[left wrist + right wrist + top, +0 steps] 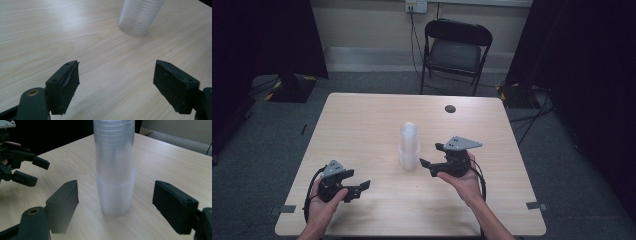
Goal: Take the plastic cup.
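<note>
Between my right gripper's [115, 202] jaws I see the stack of clear cups [115, 167], upright on the worktop [170, 162]. The jaws stand wide on either side of it, neither pad touching the plastic, and the stack lies a little beyond them. In the high view the right gripper [428, 167] sits just right of the stack of clear cups [409, 145], near the middle of the worktop [362, 120], its jaws pointing left toward the cups.

My left gripper's [116, 85] jaws are wide apart too, with nothing but bare wood between them. The cups' base [138, 17] shows farther off, up and right of the gap. From above, the left gripper [362, 189] is held low near the front left of the worktop, well apart from the stack, with its cable looping round the hand.

Beyond the worktop, a black folding chair [455, 52] stands against the wall, and a small dark disc [450, 108] lies near the far edge.
</note>
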A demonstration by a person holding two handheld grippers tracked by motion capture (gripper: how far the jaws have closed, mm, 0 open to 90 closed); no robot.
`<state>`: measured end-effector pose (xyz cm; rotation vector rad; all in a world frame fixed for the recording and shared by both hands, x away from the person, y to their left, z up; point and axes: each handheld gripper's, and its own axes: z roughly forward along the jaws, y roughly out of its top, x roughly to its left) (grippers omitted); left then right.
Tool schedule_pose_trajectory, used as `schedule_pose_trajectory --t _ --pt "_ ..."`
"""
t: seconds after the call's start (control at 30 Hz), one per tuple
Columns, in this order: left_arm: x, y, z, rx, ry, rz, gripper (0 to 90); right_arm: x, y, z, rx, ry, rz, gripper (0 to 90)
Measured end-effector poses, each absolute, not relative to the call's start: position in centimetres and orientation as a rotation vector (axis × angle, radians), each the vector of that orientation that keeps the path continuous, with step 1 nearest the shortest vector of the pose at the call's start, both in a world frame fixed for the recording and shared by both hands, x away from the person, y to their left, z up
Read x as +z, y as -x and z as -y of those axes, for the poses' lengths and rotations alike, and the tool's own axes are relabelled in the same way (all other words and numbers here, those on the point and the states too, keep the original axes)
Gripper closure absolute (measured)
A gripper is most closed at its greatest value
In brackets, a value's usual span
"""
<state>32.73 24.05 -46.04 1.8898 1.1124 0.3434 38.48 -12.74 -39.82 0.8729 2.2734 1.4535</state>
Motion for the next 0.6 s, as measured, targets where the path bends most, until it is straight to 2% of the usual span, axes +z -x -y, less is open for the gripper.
schedule_pose_trajectory --t 0.6 --pt "-46.1 -32.8 -24.1 0.333 -1.895 -1.123 20.9 -38.8 -41.4 10.2 1.524 -0.833 -2.233 21.8"
